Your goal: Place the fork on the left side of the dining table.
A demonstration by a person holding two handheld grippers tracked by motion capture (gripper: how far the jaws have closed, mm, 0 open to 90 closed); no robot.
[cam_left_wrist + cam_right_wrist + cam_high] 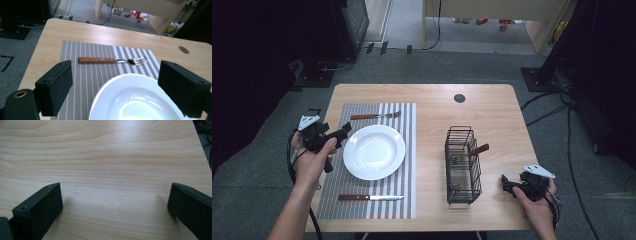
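A white plate sits on a grey striped placemat at the table's left. A wooden-handled fork lies on the mat behind the plate, and a wooden-handled knife lies in front of it. My left gripper hovers at the plate's left rim, jaws open and empty. In the left gripper view the plate and the fork lie ahead between the jaws of the left gripper. My right gripper rests low at the front right, open over bare wood, as my right gripper also shows in its own view.
A black wire caddy stands right of the mat with a wooden-handled utensil leaning in it. A round cable hole is at the back of the wooden table. Cables lie on the floor to the right.
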